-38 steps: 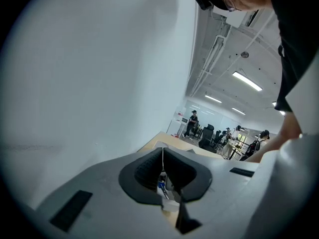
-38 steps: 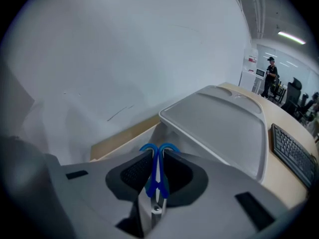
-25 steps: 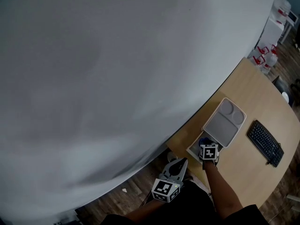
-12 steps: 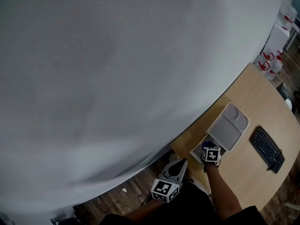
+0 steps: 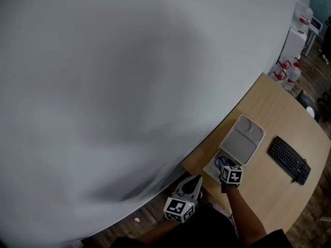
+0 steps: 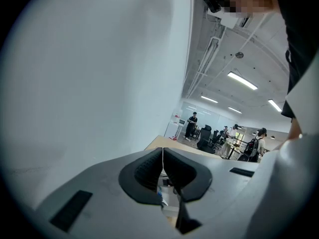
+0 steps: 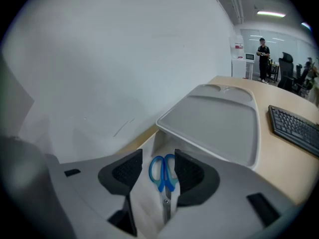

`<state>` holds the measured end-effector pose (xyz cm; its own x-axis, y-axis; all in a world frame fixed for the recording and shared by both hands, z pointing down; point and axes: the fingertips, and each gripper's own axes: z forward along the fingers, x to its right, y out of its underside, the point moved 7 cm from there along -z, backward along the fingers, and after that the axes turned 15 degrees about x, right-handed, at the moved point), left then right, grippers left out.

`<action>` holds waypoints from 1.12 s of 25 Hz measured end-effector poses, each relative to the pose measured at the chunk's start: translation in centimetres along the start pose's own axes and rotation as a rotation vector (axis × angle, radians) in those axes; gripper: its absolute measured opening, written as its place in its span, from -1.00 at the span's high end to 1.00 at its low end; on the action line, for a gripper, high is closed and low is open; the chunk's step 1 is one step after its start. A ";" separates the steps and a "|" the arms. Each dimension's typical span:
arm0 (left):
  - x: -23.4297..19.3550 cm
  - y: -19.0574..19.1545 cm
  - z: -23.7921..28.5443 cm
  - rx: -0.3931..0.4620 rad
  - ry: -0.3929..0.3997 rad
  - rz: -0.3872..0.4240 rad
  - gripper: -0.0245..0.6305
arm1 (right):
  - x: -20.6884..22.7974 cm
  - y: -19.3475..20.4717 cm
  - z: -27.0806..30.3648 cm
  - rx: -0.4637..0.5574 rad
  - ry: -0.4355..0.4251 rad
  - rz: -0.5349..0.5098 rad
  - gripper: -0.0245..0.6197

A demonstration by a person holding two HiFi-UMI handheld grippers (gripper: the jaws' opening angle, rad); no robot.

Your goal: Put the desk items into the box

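A pair of blue-handled scissors [image 7: 163, 172] lies inside the white box [image 7: 144, 203], seen between the pads of my right gripper [image 7: 158, 159]. Its jaws are opening and the pads stand clear of the handles on both sides. In the head view the right gripper [image 5: 231, 174] hovers at the box's [image 5: 211, 168] near end, with the scissors [image 5: 221, 163] just beyond it. The box's grey lid [image 7: 214, 123] lies tilted against its far end. My left gripper [image 5: 181, 204] hangs off the table's edge, shut with nothing in it [image 6: 163, 156].
A black keyboard [image 5: 288, 160] lies on the wooden table [image 5: 269, 107] to the right of the lid [image 5: 242, 140]. A large white wall fills the left. Several red-and-white bottles [image 5: 287, 68] stand past the table's far end. People and chairs are far off.
The right gripper has let go of the scissors, which now lie in the box, and it has drawn back a little toward me. The left gripper has stayed put.
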<state>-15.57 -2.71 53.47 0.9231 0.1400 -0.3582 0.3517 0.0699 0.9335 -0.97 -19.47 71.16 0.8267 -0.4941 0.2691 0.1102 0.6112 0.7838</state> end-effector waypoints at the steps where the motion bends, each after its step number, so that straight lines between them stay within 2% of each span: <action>1: 0.3 -0.3 -0.1 0.005 0.004 0.004 0.88 | -0.1 -0.5 -1.2 0.026 -0.006 0.008 0.12; 7: 2.7 -2.3 -0.1 0.042 0.045 0.029 0.88 | 0.0 -3.8 -9.6 0.191 -0.019 0.030 0.12; 12: 5.9 -2.4 -0.3 0.047 0.109 0.045 0.88 | 1.1 -5.8 -18.0 0.363 0.004 0.031 0.14; 16: 9.8 -2.1 -0.9 0.040 0.173 0.041 0.88 | 2.4 -6.6 -25.0 0.476 0.062 0.025 0.16; 22: 16.0 -0.2 -1.8 -0.029 0.311 0.055 0.88 | 4.2 -4.4 -33.9 0.534 0.210 0.034 0.22; 25: 18.7 0.7 -1.3 -0.057 0.397 0.053 0.88 | 4.5 -3.3 -37.6 0.581 0.242 0.063 0.49; 28: 20.8 0.4 -0.8 -0.082 0.483 0.058 0.88 | 4.2 -2.6 -40.6 0.582 0.295 0.079 0.68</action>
<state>3.63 1.02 46.42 0.7564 0.5864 -0.2898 0.2705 0.1230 0.9548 24.62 1.96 47.52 0.9459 -0.2205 0.2381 -0.2050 0.1630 0.9651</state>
